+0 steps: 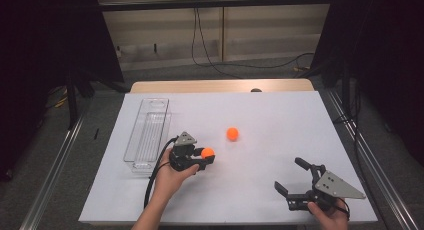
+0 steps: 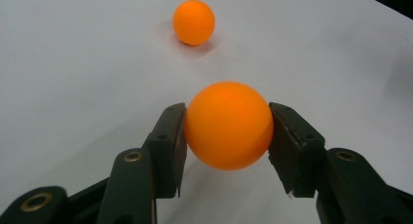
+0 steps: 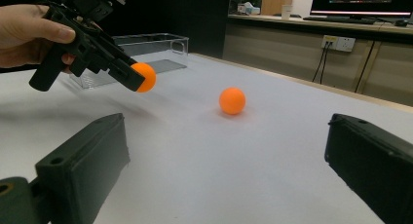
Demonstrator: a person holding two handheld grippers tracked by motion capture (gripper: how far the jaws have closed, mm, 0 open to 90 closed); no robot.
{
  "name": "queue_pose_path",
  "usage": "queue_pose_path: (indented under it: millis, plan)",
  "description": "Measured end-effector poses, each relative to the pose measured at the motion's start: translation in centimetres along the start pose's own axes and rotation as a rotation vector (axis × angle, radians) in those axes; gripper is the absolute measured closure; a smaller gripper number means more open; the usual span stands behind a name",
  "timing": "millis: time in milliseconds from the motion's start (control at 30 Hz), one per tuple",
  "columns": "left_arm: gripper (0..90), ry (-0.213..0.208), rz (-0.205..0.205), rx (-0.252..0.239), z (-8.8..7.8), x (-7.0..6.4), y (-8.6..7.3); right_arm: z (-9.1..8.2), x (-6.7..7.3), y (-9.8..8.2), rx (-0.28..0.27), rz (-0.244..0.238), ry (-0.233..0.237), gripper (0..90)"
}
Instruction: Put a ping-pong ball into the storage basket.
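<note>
Your left hand-held gripper (image 2: 228,131) is clamped on an orange ball (image 2: 229,125), pads on opposite sides at its widest line, holding it just above the white tabletop (image 1: 280,115). It looks like a light, hard, smooth table-tennis ball, so it will likely squirt out if you squeeze off-centre; keep the grip across the middle and gentle. A second orange ball (image 1: 232,134) rests on the tabletop, well apart from the clear plastic tray (image 1: 148,135). Your right hand-held gripper (image 1: 290,176) has its jaws wide apart, empty.
</note>
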State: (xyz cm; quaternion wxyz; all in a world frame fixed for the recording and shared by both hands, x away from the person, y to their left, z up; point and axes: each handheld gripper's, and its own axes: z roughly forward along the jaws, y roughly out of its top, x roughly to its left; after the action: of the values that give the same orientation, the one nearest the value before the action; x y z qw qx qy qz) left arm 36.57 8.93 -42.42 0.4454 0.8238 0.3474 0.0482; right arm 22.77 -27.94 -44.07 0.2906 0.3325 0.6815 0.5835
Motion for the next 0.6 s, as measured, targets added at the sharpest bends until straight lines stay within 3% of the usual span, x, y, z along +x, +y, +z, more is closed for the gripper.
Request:
queue_pose_path:
  millis: [600]
  plan:
    - [50.8, 0.017, -0.021, -0.020, -1.2, 0.8, 0.4, 0.1, 0.0, 0.0, 0.001, -0.001, 0.003, 1.4]
